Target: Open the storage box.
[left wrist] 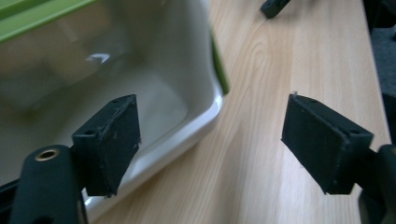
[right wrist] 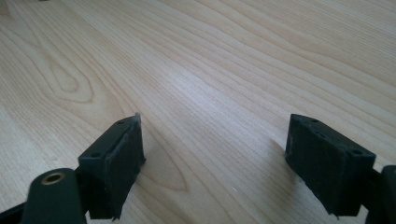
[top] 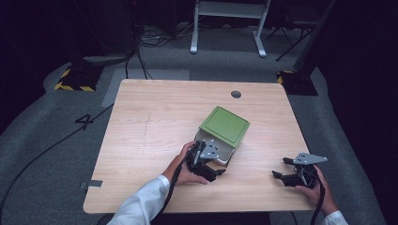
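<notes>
- Container (top: 217, 146): a white tub with a green lid (top: 225, 124), lying tipped on its side near the middle of the counter (top: 141, 140), a little toward the near edge and the right edge.
- Orientation: its open mouth faces the near edge and slightly left, toward the person; the lid sits over the far, upper part. Its long axis appears to run from the near-left toward the far-right corner of the counter, though the tilt makes this hard to fix.
- Left gripper (top: 210, 165): right at the tub's mouth. In the left gripper view its fingers (left wrist: 109, 144) stand wide apart, one in front of the white rim (left wrist: 205, 121) and interior, the other over bare wood; nothing is between them.
- Key relation: the tub's near rim lies just ahead and to the inner side of the left fingers, so a short advance would likely put one finger inside the wall and one outside.
- Right gripper (top: 281, 171): well apart from the tub, near the near-right corner. Its fingers (right wrist: 116, 158) are also spread, over bare counter.
- Judgement: the left hand is clearly nearer and better placed for the grasp.
</notes>
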Demonstrator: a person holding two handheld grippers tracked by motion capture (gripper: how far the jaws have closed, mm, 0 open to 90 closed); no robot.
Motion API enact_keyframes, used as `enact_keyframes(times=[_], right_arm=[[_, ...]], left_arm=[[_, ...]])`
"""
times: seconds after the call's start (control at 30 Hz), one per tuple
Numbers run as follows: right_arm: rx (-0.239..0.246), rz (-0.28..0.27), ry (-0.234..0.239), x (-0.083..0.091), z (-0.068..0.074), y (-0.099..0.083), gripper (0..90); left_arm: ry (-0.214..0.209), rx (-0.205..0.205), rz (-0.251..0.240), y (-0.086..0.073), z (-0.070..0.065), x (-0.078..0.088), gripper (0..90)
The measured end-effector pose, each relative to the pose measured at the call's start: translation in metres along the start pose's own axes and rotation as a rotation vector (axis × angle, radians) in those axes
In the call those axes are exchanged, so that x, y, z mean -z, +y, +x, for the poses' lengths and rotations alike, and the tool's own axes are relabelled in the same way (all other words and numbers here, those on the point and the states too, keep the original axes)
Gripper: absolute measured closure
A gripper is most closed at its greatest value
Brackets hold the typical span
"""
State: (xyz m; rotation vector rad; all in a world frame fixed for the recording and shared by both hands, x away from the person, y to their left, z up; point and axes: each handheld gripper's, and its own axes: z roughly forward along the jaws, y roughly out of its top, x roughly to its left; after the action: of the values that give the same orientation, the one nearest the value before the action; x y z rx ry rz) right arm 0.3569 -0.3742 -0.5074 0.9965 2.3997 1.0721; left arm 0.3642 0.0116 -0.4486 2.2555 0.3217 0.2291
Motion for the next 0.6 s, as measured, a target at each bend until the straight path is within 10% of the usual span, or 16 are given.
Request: enact_keyframes(times=[0.6], right_arm=[[0.002,0.0,0.0,0.0,0.0,0.0,19.6]], left_arm=[[-0.017,0.012,0.07,-0.01,0.008,-0.018,50.7]])
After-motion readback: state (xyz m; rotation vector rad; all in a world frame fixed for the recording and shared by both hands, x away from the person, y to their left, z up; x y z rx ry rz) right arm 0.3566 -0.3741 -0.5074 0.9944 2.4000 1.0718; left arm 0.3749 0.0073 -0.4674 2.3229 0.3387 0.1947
